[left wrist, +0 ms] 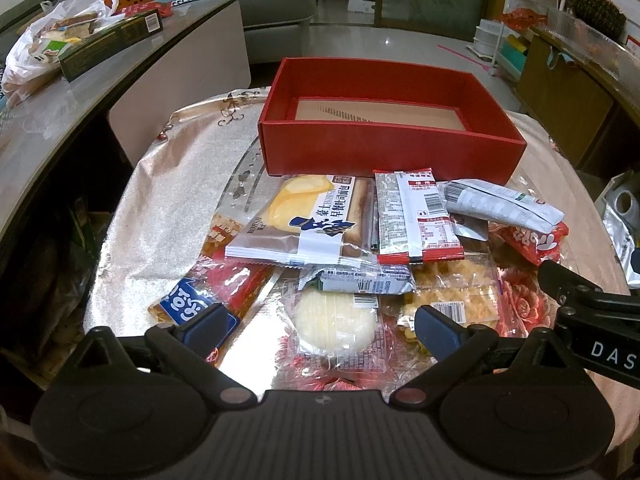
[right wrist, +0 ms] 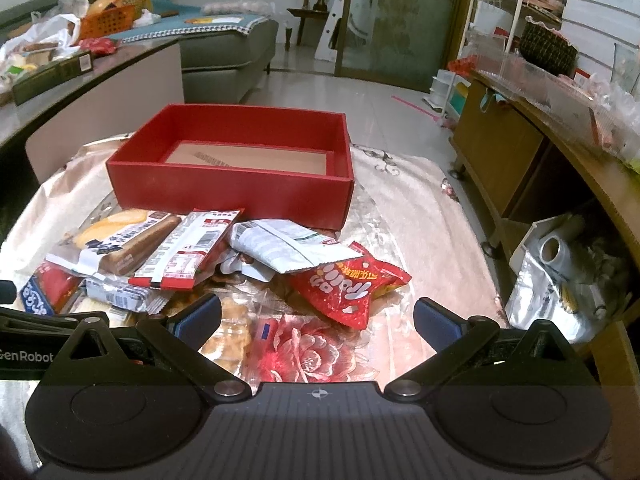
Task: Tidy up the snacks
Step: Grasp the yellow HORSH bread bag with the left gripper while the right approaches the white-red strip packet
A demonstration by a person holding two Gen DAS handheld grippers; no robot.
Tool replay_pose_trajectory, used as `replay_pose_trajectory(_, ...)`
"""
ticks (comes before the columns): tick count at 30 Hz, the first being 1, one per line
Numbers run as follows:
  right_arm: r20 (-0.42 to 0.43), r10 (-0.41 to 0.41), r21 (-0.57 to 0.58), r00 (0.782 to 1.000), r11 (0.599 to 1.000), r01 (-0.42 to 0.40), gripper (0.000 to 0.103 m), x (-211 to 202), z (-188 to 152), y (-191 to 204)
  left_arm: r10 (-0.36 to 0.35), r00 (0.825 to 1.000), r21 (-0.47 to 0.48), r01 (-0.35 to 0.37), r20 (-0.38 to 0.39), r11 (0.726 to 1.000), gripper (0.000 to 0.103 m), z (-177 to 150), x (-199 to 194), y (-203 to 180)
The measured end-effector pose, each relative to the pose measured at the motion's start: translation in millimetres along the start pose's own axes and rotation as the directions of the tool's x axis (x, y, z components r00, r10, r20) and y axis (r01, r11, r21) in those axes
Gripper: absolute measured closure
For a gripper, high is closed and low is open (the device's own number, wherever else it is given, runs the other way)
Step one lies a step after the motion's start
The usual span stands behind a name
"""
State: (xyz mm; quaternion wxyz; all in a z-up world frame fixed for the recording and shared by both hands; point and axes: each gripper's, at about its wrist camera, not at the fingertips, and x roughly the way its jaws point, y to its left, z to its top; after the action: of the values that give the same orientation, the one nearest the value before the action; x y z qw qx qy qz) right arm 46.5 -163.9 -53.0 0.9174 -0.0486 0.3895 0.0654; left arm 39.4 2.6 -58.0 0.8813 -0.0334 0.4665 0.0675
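An empty red box point(left wrist: 384, 152) point(right wrist: 232, 190) stands at the far side of the small table. In front of it lies a pile of snack packets: a toast bread pack point(left wrist: 304, 216) point(right wrist: 120, 240), a red and white sachet point(left wrist: 416, 216) point(right wrist: 188, 252), a white folded bag point(left wrist: 500, 204) point(right wrist: 288, 248), a red snack bag point(left wrist: 536, 240) point(right wrist: 348, 292), a round rice cracker point(left wrist: 334, 320) and a clear pack of biscuits point(left wrist: 452, 288) point(right wrist: 230, 328). My left gripper point(left wrist: 320, 328) hovers open over the rice cracker. My right gripper point(right wrist: 318, 320) hangs open just before the red snack bag.
A floral cloth point(left wrist: 168, 208) point(right wrist: 420, 216) covers the table. A long counter point(left wrist: 100, 80) with bags and a green box runs along the left. A wooden cabinet point(right wrist: 520, 152) stands to the right, with foil bags point(right wrist: 560, 292) on the floor beside the table.
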Motion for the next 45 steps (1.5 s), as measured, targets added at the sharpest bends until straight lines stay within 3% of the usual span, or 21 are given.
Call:
replay_pose_trajectory(4, 0.001, 0.011, 0.008, 1.000, 1.000, -0.011, 0.000, 1.1, -0.1, -1.6, -0.005, 1.000, 0.003, 0.005, 0.001, 1.000, 0.009, 0.1, -0.1, 1.6)
replay_pose_trajectory(8, -0.006, 0.045, 0.013, 0.999, 0.999, -0.045, 0.000, 2.4, 0.6, -3.1, -0.063, 0.998, -0.045, 0.063, -0.001, 0.997, 0.009, 4.6, -1.3, 16.4)
replay_pose_trajectory(15, -0.018, 0.066, -0.012, 0.998, 0.998, -0.066, 0.000, 1.8, 4.4, -5.0, -0.011, 1.000, -0.094, 0.013, 0.022, 0.995, 0.009, 19.6, 1.8, 41.9)
replay_pose_trajectory(20, -0.018, 0.095, 0.011, 0.995, 0.995, -0.095, 0.000, 4.1, 16.1, -16.1, -0.019, 1.000, -0.027, 0.019, 0.008, 0.999, 0.009, 45.5, 19.1, 34.8)
replay_pose_trajectory(28, -0.060, 0.170, 0.023, 0.984, 0.985, -0.169, 0.000, 26.7, 38.9, -21.1, 0.041, 0.997, 0.111, -0.034, -0.062, 0.993, 0.008, 76.0, 77.8, 14.8)
replay_pose_trajectory(31, -0.090, 0.203, 0.032, 0.975, 0.979, -0.201, 0.000, 35.8, 41.2, -16.7, 0.006, 0.998, 0.094, 0.000, -0.062, 0.996, 0.007, 76.8, 88.7, 15.4)
replay_pose_trajectory(37, -0.125, 0.228, 0.010, 0.966, 0.974, -0.228, 0.000, 43.3, 43.9, 0.1, -0.080, 0.982, 0.029, 0.086, -0.174, 0.996, 0.003, 76.5, 122.5, 25.2)
replay_pose_trajectory(39, -0.140, 0.242, 0.015, 0.960, 0.970, -0.243, 0.000, 46.3, 44.2, 3.9, -0.097, 0.980, 0.008, 0.100, -0.171, 0.995, 0.007, 74.5, 120.3, 29.0)
replay_pose_trajectory(41, -0.148, 0.238, 0.004, 0.960, 0.971, -0.240, 0.000, 48.6, 44.1, 8.5, -0.087, 0.983, 0.042, 0.095, -0.162, 0.995, 0.020, 71.9, 112.6, 26.6)
replay_pose_trajectory(45, -0.154, 0.208, -0.017, 0.966, 0.977, -0.214, 0.000, 52.8, 46.2, 16.1, -0.073, 0.985, 0.044, 0.081, -0.159, 0.996, 0.025, 61.3, 91.0, 32.3)
